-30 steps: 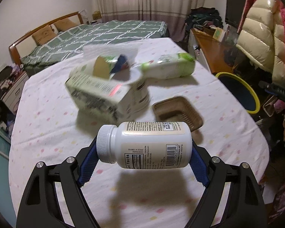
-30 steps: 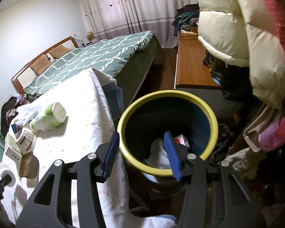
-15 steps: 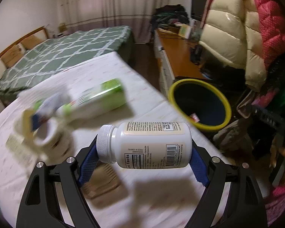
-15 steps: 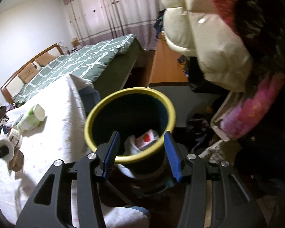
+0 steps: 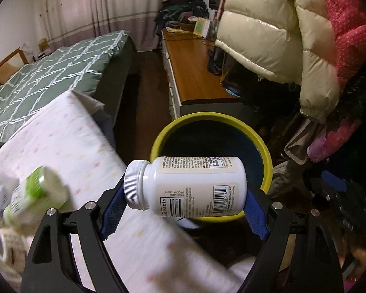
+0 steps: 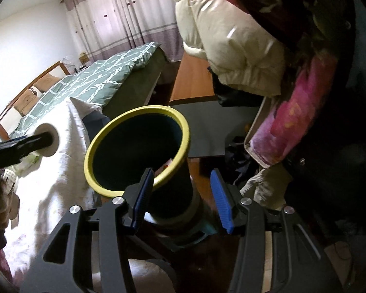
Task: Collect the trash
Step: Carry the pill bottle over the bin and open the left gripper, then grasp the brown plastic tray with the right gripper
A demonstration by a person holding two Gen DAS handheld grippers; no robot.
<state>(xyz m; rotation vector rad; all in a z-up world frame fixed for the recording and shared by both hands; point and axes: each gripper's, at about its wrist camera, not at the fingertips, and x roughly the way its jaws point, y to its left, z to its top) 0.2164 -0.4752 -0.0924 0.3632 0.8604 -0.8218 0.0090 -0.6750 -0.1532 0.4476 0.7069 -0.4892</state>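
Observation:
A white pill bottle [image 5: 190,185] with a ribbed cap lies crosswise in my left gripper [image 5: 184,195], which is shut on its two ends. It hangs over the table's edge, just in front of the yellow-rimmed dark bin [image 5: 207,117] on the floor. In the right wrist view the same bin [image 6: 134,114] sits just beyond my right gripper [image 6: 181,174], whose blue pads stand open with nothing between them. Some trash [image 6: 167,164] shows inside the bin. The bottle's white end [image 6: 47,144] appears at the left of that view, over the table edge.
The table wears a white dotted cloth [image 5: 73,146]; a green-and-white bottle [image 5: 36,195] lies blurred on it at the left. A bed [image 5: 48,78], a wooden desk [image 5: 195,73] and hanging puffy jackets [image 5: 268,29] surround the bin.
My left gripper swung right with the pill bottle, from above the table's trash to the table edge by the bin. The right gripper drew back and right from over the bin.

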